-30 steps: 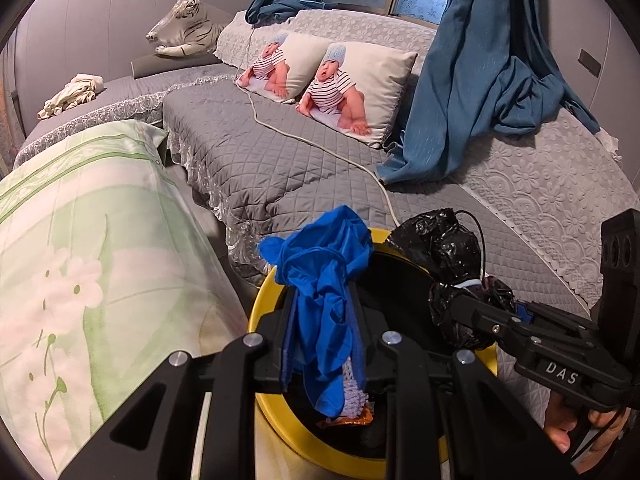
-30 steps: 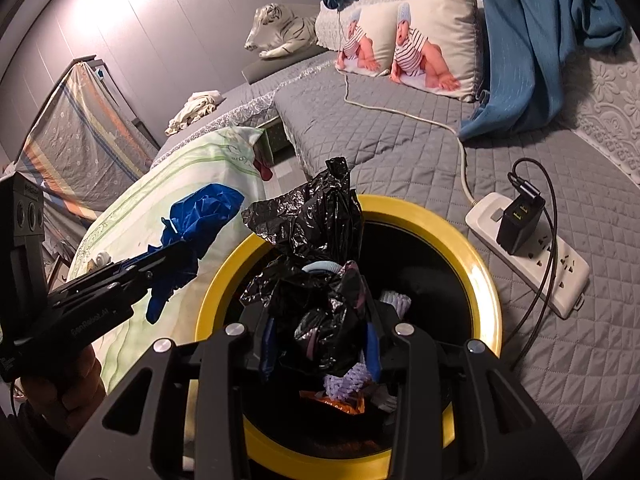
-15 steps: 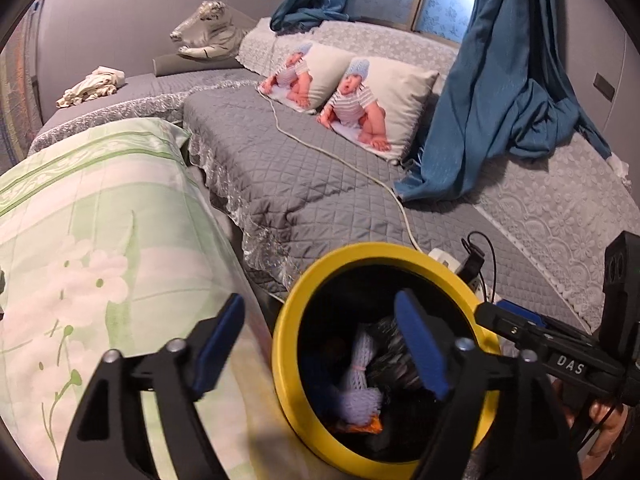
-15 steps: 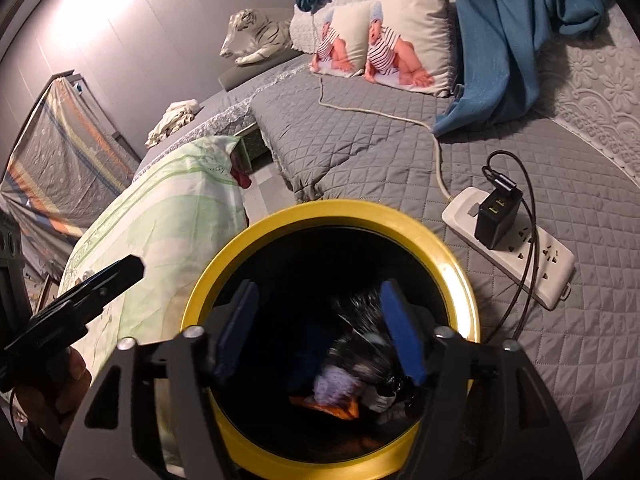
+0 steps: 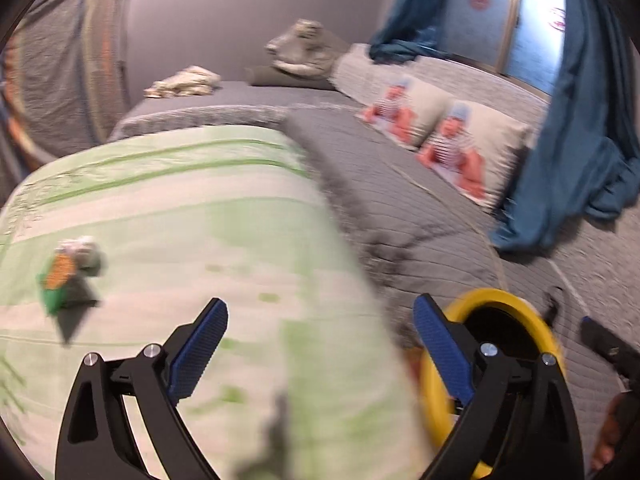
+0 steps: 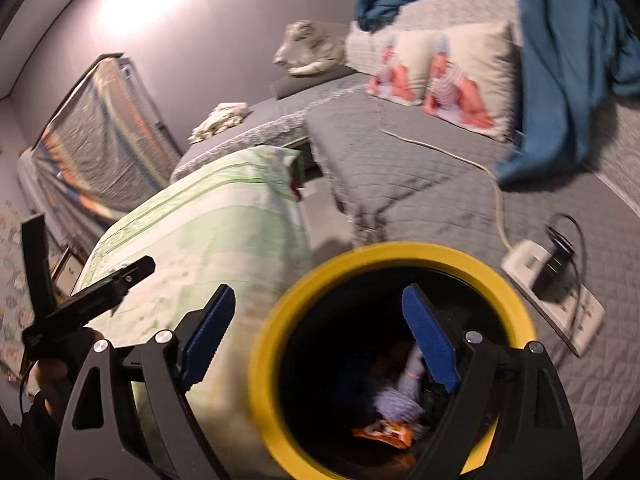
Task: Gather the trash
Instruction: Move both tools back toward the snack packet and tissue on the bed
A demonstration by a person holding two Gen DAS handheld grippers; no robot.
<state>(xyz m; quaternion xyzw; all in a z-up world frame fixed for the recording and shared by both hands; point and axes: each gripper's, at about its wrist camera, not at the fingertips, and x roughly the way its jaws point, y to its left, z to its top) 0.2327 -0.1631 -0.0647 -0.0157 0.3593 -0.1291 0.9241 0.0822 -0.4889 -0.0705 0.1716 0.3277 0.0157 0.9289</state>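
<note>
Left gripper [image 5: 320, 348]: jaws spread wide, having just been opening; nothing between the blue pads. It hangs over the green-and-white floral quilt [image 5: 192, 216].

Right gripper [image 6: 320, 336]: jaws likewise spread and just been opening, empty, above the round yellow-rimmed black trash bin [image 6: 276, 344]. Orange wrapper and pale crumpled trash [image 6: 394, 400] lie inside the bin.

A small green-and-orange crumpled wrapper [image 5: 66, 276] rests near the quilt's left edge.

The bin stands just beside the quilt's right edge, against the grey quilted bed [image 6: 420, 184]. A white power strip [image 6: 560, 300] lies on the bed right of the bin.
</note>
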